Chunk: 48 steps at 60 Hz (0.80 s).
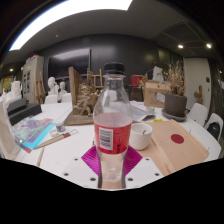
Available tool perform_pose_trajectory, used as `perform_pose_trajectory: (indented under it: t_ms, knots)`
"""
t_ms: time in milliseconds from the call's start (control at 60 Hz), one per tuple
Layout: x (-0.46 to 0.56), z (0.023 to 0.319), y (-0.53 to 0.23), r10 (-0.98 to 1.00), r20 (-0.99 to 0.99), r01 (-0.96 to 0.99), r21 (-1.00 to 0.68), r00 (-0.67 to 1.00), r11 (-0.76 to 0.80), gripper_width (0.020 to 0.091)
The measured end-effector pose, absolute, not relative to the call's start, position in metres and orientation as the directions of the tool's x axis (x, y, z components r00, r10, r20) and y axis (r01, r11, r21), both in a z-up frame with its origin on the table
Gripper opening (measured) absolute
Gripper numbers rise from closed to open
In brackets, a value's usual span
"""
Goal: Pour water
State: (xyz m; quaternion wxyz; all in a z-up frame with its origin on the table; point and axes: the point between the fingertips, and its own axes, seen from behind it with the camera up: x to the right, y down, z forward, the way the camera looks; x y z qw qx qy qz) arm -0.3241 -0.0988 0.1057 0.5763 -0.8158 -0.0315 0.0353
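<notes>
Hand-held gripper [111, 163] clamped on bottle [112, 125], frame centre, upright above tabletop [60, 160]; bowl [141, 135] right, likely pour target.

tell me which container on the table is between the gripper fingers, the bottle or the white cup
The clear bottle with the red label and dark cap; the fingers grip it. The white cup stands beyond them, beside the bottle.
</notes>
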Motion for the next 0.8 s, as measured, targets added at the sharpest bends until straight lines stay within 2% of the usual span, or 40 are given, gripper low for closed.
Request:
perform_pose_trajectory:
  t_ms: [117, 217, 317, 433, 517, 633, 800]
  knots:
    - [-0.357, 0.154, -0.077, 0.106, -0.202, -0.161, -0.938, 0.974, -0.306, 0.0252]
    - [-0.381, 0.187, -0.054, 0.123, -0.456, -0.399, -0.858, 0.882, -0.323, 0.0251]
    - [-0.4, 0.211, -0.03, 0.09, -0.724, -0.65, -0.662, 0.684, -0.373, 0.0249]
    - [-0.406, 0.22, -0.001, -0.009, -0.931, -0.846, -0.327, 0.364, -0.421, 0.0248]
    - [-0.403, 0.217, 0.018, -0.08, -0.989, -0.904, -0.082, 0.127, -0.42, 0.025]
    - [-0.401, 0.216, 0.035, -0.146, -0.978, -0.886, 0.195, -0.146, -0.42, 0.0251]
    - [-0.395, 0.218, 0.048, -0.208, -0.893, -0.802, 0.449, -0.398, -0.394, 0.0252]
